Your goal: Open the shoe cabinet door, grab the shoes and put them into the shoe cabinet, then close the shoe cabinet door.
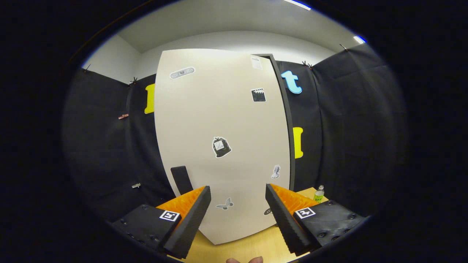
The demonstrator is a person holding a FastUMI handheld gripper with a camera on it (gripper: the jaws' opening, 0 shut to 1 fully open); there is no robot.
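One gripper, one door: bench entry.

**A:** State of the jaws?

**B:** The gripper [237, 187] stands wide open and holds nothing. It faces the shoe cabinet door [226, 109] square on, and the pale panel shows through the gap between the two fingers.

**A:** And the door?

**B:** It looks shut, lying flat against the dark frame on its far side. It stands upright on the counter [252, 244], just ahead of the fingers. A dark handle [181, 179] sits low on the panel, a little above and beyond the left-hand finger.

**A:** Stage of the task?

**B:** Not settled. A shut door fits a cabinet waiting to be opened. It fits equally a cabinet already loaded and closed again. No move logged on that account.

**A:** Handling notes, then, for any work on that door.

**B:** My judgement:
- The handle is the only proud feature, a narrow upright slab, so the present gap would take it easily.
- It sits off-centre from the jaws, so they would have to line up on it before any squeeze.
- The handle's side is probably the free edge, with the hinge on the framed side, so the door would swing in an arc rather than come straight out.
- A small bottle [319, 193] stands on the counter beyond the right-hand finger, near the cabinet's corner, and is worth avoiding.
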